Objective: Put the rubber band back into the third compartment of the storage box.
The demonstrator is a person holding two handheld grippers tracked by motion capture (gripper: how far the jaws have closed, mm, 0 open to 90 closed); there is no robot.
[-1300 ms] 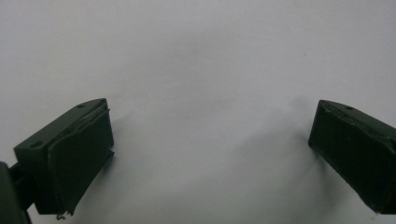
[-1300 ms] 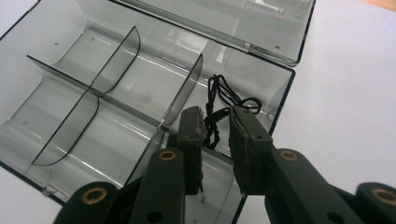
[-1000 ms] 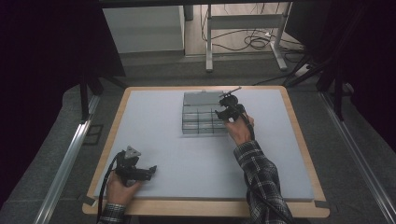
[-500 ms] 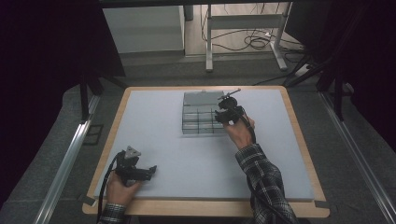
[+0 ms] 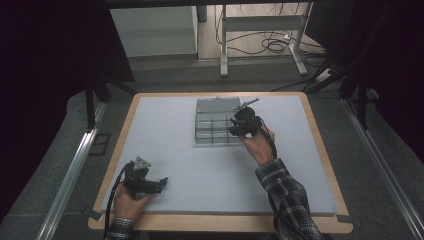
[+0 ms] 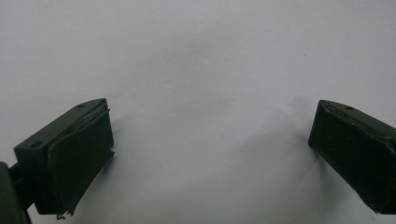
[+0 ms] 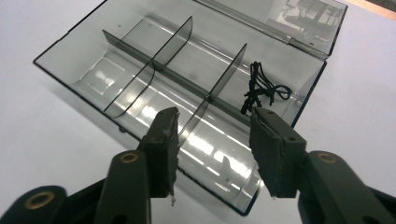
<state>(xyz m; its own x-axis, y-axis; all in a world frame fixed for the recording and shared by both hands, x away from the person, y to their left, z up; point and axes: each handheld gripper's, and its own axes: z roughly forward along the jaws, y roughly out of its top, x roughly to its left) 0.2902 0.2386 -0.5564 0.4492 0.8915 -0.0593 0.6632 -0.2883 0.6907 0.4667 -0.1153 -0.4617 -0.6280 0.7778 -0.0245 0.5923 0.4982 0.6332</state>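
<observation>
Right gripper view: cord (image 7: 261,88) in box (image 7: 70,60)

Left gripper (image 5: 159,183) jaws wide apart, right gripper (image 7: 212,135) jaws just opening, empty

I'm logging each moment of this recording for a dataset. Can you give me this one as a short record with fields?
surface: pale grey mat on a wood-edged table
box: clear compartment box, lid open
contents: black cord in one far end compartment
right gripper: above box, jaws just been opening, nothing between them
left gripper: over bare mat, jaws wide apart, nothing held
</observation>
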